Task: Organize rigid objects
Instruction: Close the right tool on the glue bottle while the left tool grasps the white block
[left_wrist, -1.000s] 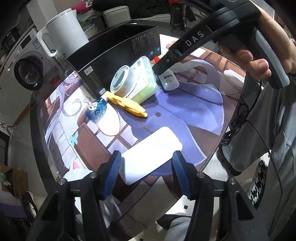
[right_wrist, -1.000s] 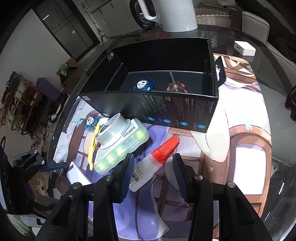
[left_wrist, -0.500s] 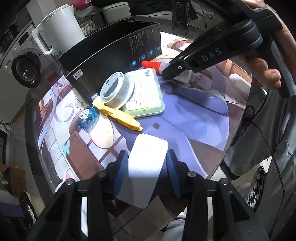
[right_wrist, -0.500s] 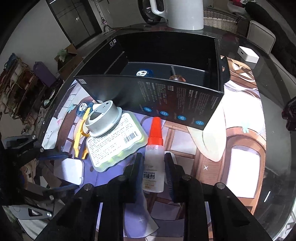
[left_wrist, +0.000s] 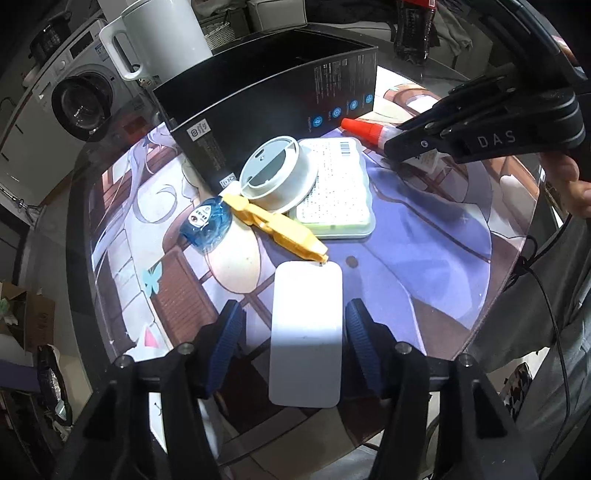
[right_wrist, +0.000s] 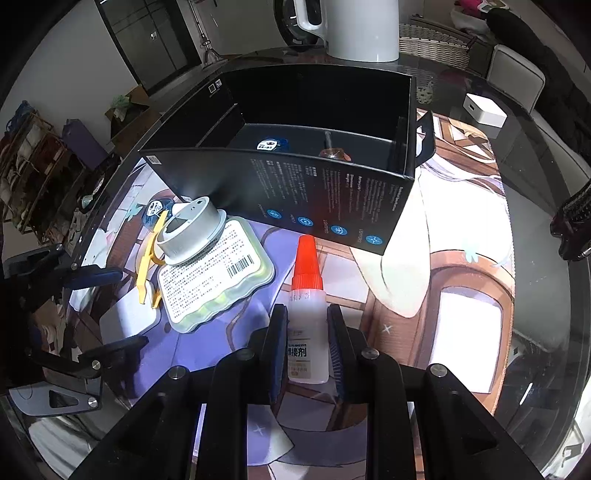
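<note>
My left gripper (left_wrist: 293, 328) is open around a flat white rectangular case (left_wrist: 306, 332) lying on the table mat; gaps show on both sides. My right gripper (right_wrist: 306, 328) is shut on a white glue bottle with a red cap (right_wrist: 306, 295), also visible in the left wrist view (left_wrist: 364, 131). The open black box (right_wrist: 295, 147) stands behind, holding a blue tape dispenser (right_wrist: 271, 144) and a brown item (right_wrist: 334, 153). In front of the box lie a grey round part (left_wrist: 277, 173), a green-white pack (left_wrist: 338, 192), a yellow clip (left_wrist: 277, 227) and another blue tape dispenser (left_wrist: 205, 225).
A white kettle (left_wrist: 162, 37) stands behind the box. A small white cube (right_wrist: 484, 110) sits on the glass table at the far right. A dark bottle (left_wrist: 412, 29) stands at the far edge. A washing machine (left_wrist: 81, 103) is beyond the table.
The left gripper has moved forward so the white case lies between its open fingers. The right gripper has closed on the glue bottle and turned it to point at the box.
</note>
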